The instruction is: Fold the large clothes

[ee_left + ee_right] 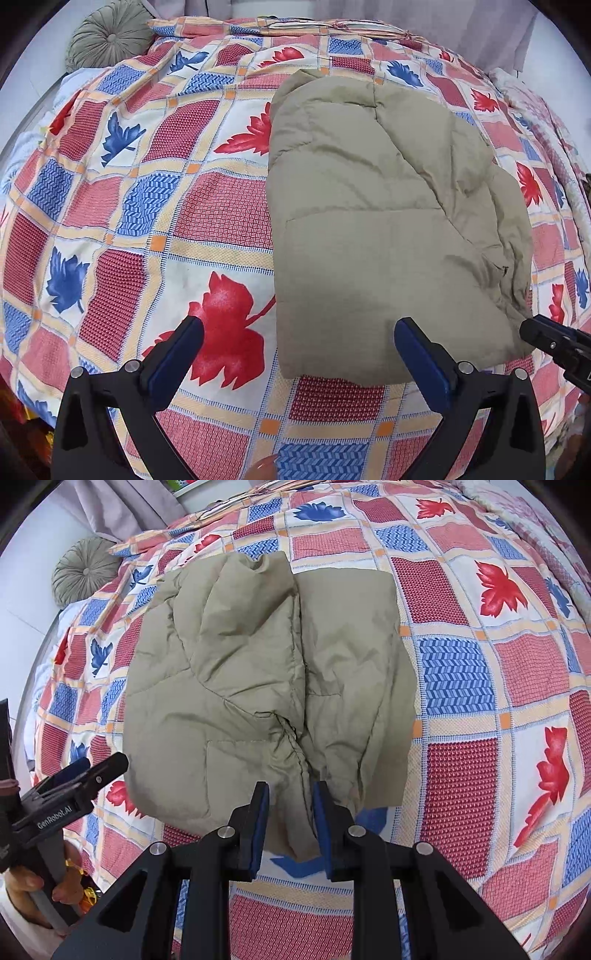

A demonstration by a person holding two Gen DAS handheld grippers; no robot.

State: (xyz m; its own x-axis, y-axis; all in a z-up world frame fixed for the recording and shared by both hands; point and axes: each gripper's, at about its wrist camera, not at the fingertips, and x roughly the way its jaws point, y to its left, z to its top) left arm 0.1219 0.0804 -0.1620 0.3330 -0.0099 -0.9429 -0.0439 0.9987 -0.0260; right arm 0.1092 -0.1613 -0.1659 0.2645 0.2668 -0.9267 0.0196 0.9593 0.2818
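Left tool (297,350) gapes wide and empty at the near hem of the khaki padded jacket (384,229); right tool (290,825), narrowly parted, straddles the hem's bunched centre seam without pinching. Grip both near corners evenly and deep, since puffy quilting slips, then fold toward 12 o'clock across the leaf-print bedspread (147,206).

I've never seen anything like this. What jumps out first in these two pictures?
A puffy khaki jacket, folded into a bundle, lies on a loud bedspread of red and blue leaves. Black two-finger grippers frame the bottom: the left gripper spread wide, the right gripper narrower at the jacket's near edge. A round green cushion sits far back left.
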